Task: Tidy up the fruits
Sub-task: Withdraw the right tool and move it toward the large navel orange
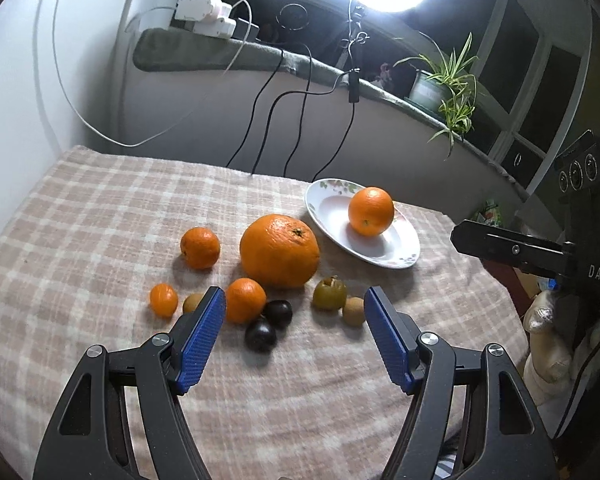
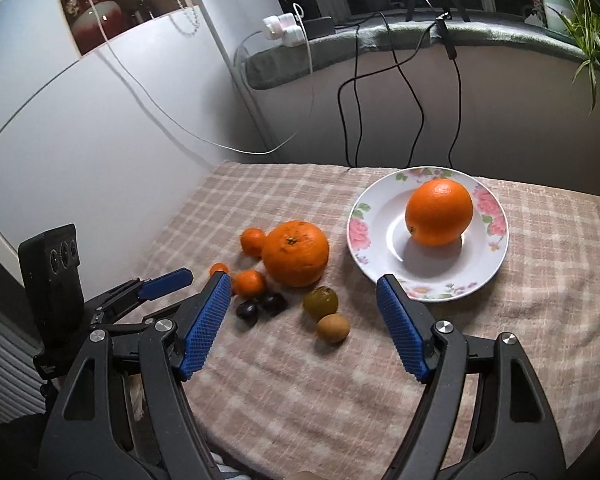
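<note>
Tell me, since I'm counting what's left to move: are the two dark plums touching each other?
Touching. In the left wrist view the upper dark plum overlaps the lower dark plum with no cloth between; the right wrist view shows them pressed together.

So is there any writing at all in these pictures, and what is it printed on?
"DAS": white letters on the black body of the right gripper, seen at the right edge of the left wrist view.
A small label on the left gripper's camera block: too small to read.
Nothing else carries text.

Black tool [image 1: 295,300]; blue textured pads [image 1: 202,344]; silver screws
</note>
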`<state>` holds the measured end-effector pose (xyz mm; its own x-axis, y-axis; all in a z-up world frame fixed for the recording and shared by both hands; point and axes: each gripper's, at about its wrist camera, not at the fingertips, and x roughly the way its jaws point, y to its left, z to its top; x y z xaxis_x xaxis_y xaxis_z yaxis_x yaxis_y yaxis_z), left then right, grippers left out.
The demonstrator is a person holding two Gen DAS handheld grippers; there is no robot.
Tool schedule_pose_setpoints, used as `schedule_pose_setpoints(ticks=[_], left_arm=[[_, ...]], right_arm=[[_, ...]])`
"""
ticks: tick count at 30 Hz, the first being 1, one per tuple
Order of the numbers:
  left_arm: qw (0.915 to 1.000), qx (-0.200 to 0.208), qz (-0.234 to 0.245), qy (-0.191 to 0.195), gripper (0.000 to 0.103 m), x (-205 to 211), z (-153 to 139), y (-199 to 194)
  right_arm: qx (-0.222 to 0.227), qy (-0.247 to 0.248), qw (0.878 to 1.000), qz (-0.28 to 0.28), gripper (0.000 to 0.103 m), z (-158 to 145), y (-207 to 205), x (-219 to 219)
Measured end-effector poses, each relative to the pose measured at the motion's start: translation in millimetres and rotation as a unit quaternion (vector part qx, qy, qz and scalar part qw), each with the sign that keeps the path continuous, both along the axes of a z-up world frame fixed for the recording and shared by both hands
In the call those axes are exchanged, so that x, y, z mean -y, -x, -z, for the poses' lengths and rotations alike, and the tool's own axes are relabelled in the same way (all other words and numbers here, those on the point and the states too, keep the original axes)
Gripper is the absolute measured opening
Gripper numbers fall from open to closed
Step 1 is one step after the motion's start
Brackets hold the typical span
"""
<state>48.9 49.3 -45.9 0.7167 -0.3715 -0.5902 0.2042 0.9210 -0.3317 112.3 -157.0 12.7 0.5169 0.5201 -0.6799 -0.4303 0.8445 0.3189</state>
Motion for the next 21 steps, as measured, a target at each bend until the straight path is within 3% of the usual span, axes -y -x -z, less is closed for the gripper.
schedule_pose_setpoints(ticks=[9,21], left_arm=[[0.9997,0.013,-0.009,-0.017,0.071,8.1,-9.9,19.7],[0.9994,0.016,-0.007,-0.031,0.071,24.9,-13.6,27.4]], right_arm=[[-0.010,-0.035,0.999,0.000,0.078,-7.1,10.6,4.6],[-0.007,-0.037,0.999,0.012,0.078,-12.5,28.8,25.3]])
